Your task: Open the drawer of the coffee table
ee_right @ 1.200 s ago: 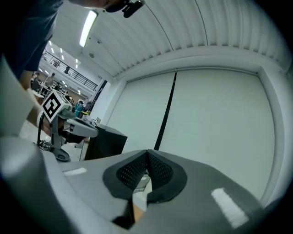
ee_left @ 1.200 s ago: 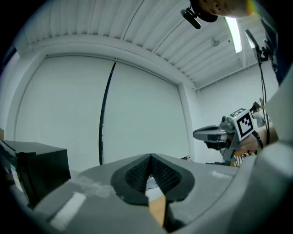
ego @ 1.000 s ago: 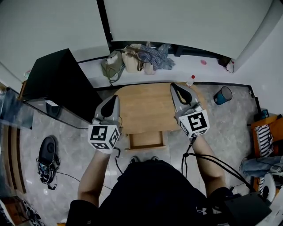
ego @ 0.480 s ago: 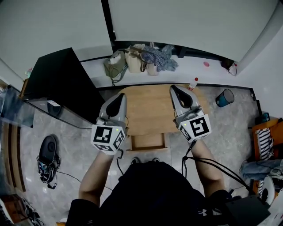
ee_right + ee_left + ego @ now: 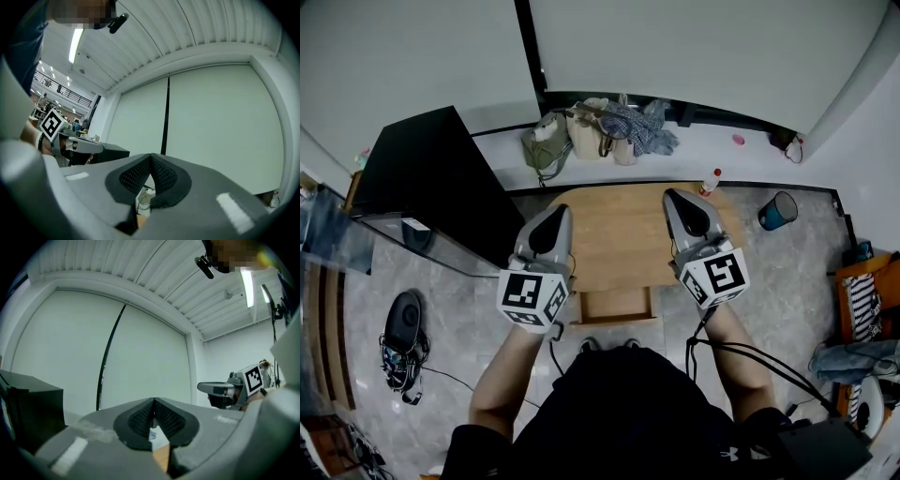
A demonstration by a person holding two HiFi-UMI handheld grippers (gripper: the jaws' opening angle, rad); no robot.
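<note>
- Drawer point(image 5: 616, 304) is sticking out from the near edge of the coffee table point(image 5: 619, 234), midway along it, toward the person; it is looking partly pulled out already.
- Judgement: a stiff, light wooden box that should be sliding straight on its runners. No handle is showing, so the middle of the front lip is looking like the best hold, to avoid racking it sideways.
- Left gripper point(image 5: 557, 217) is hovering over the table's near-left corner, jaws pressed together on nothing.
- Right gripper point(image 5: 677, 201) is hovering over the table's right side, jaws likewise closed and empty.
- A small bottle point(image 5: 709, 180) is standing just past the table's far-right edge; bags point(image 5: 600, 127) are lying on the ledge beyond.
</note>
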